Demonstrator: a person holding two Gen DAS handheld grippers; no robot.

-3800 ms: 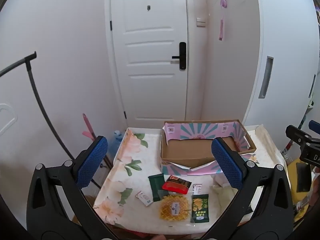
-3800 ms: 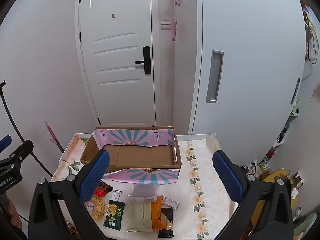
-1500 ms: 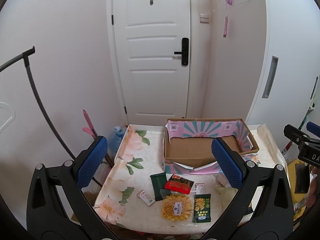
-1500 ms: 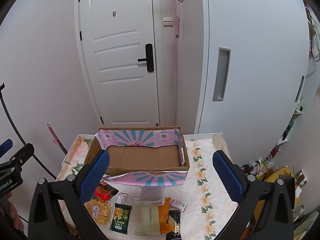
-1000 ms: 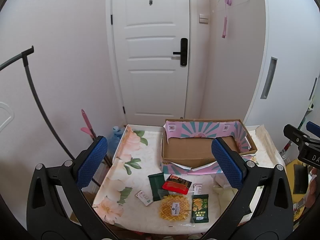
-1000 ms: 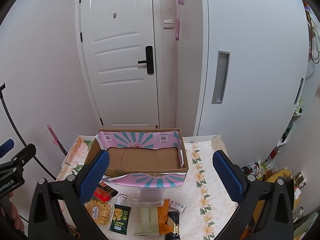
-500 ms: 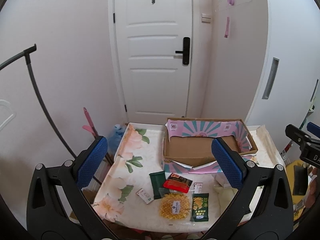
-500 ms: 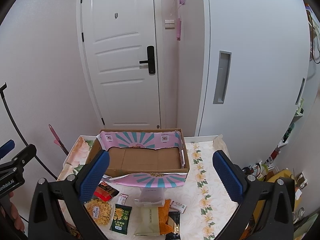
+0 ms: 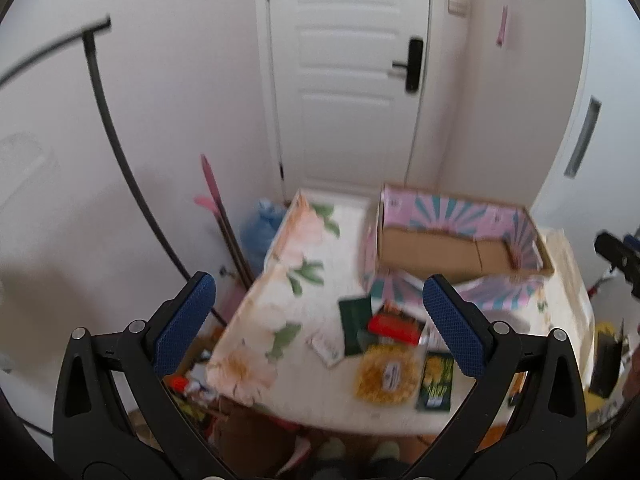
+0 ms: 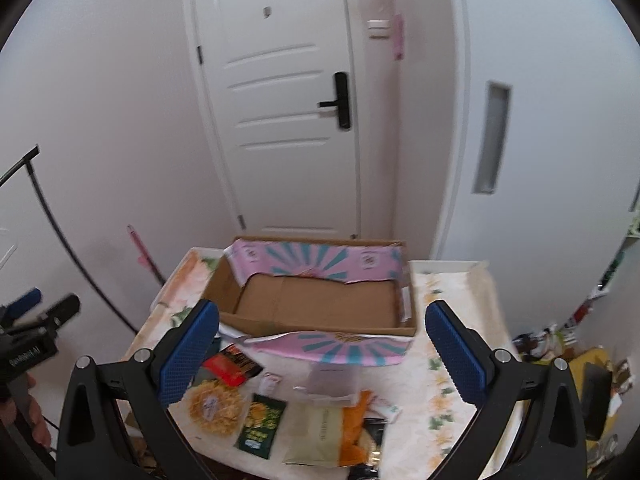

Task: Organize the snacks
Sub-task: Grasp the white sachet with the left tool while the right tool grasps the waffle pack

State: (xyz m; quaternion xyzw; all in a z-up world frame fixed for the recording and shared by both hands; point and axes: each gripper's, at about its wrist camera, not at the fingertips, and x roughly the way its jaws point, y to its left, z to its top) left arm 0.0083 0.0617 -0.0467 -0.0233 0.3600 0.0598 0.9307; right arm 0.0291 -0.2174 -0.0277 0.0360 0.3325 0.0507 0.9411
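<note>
Tabletop (image 10: 456,412), floral-print cover, standing before a white door (image 10: 288,120). At its far edge: one open cardboard box (image 10: 320,304), lined with pink and teal sunburst paper, front flap folded down, nothing inside. Along the near edge, loose snacks: a yellow round-patterned packet (image 10: 214,406) with a white centre label, print too blurred to read; a green packet (image 10: 262,426), writing illegible; a red and black packet (image 10: 232,366); a pale beige pouch (image 10: 318,434) overlapping an orange bag (image 10: 354,434); a clear wrapper (image 10: 332,382); a small white sachet (image 10: 270,383). Left gripper (image 9: 332,322): held above the near left corner, jaws spread wide, holding nothing. Right gripper (image 10: 322,344): above the near edge, likewise wide apart and empty.
</note>
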